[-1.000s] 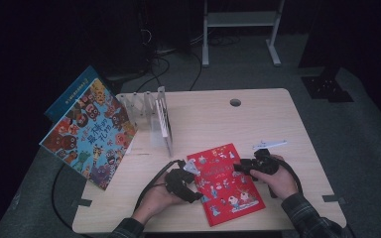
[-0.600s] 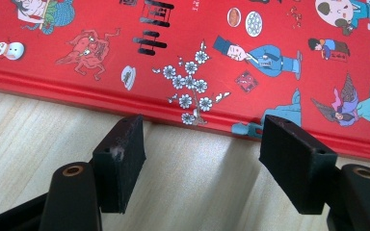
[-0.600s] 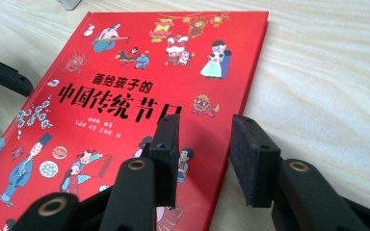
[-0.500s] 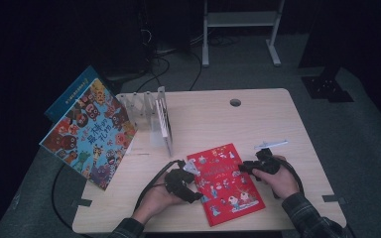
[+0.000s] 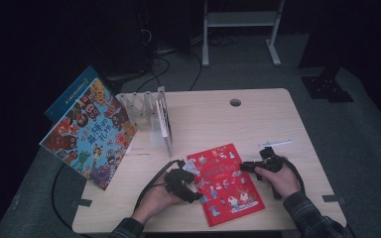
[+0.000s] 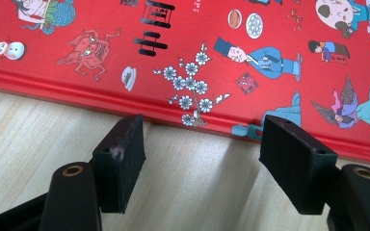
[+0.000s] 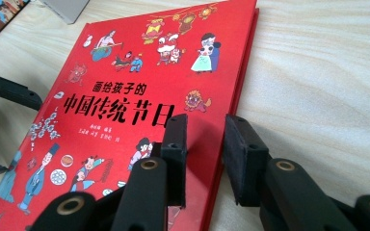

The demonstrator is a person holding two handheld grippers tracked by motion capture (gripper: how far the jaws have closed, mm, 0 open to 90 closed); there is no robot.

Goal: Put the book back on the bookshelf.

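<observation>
A red picture book (image 5: 225, 181) lies flat near the table's front edge, between my two grippers. My left gripper (image 5: 191, 173) sits at the book's left side. In the left gripper view its jaws (image 6: 202, 137) stand wide open on the wood, tips just short of the book's spine edge (image 6: 183, 118), with nothing between them. My right gripper (image 5: 245, 167) rests at the book's right edge. In the right gripper view its jaws (image 7: 206, 139) are only a narrow gap apart, one over the red cover (image 7: 125, 86), the other over bare table, with the book's edge running between them.
A clear book rack (image 5: 154, 116) stands at the back left. A large blue picture book (image 5: 87, 131) leans against it, over the table's left edge, with another blue book (image 5: 69, 96) behind. A small white object (image 5: 275, 144) lies beyond the right hand. A cable hole (image 5: 235, 102) is farther back.
My right gripper has shifted slightly along the book's right edge toward the person. The left gripper and the book have stayed put.
</observation>
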